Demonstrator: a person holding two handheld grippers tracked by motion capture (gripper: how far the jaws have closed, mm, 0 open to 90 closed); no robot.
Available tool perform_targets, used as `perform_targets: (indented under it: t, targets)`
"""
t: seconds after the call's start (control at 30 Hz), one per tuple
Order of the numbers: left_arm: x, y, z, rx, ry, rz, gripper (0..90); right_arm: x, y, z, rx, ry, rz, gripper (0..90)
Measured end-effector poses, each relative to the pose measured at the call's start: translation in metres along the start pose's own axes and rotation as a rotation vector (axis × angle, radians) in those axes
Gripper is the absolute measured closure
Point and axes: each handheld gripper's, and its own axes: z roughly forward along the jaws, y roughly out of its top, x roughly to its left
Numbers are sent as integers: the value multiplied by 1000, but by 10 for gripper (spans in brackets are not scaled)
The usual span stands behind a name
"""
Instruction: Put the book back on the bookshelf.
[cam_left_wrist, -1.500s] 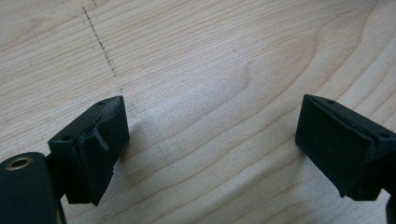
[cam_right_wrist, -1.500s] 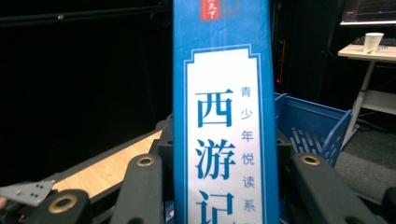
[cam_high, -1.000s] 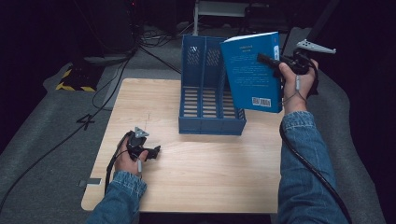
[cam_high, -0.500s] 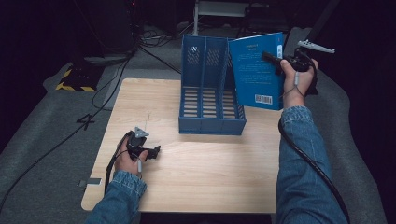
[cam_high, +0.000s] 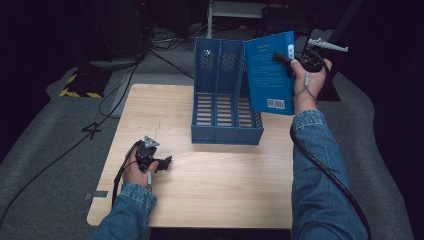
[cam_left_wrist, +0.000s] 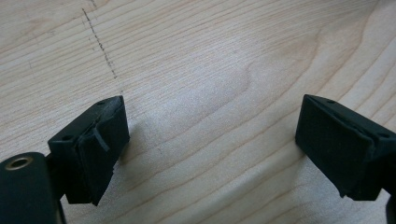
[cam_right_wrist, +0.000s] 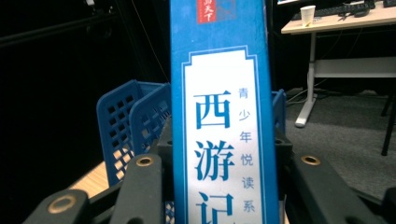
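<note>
Wooden table, grey carpet, dark room

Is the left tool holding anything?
No. In its own view the left tool has its jaws spread wide over bare wooden table.

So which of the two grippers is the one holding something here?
The right gripper, raised beside the blue file rack, is clamped on the blue book. The left gripper rests low over the table, jaws open, nothing between them.
</note>
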Motion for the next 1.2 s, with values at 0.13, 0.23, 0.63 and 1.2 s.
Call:
perform_targets:
  t: [0.13, 0.23, 0.63, 1.2]
  targets:
    - [0, 0, 0, 1, 0, 1, 103, 7, 5, 2, -46, 14, 16, 615]
    - [0, 0, 0, 1, 0, 1, 103, 10, 5, 6, -60, 16, 29, 615]
    - [0, 0, 0, 0, -1, 3, 103, 9, -22, 35, -96, 61, 63, 610]
    - [0, 1, 1, 0, -8, 4, 103, 24, -54, 59, -35, 31, -8, 581]
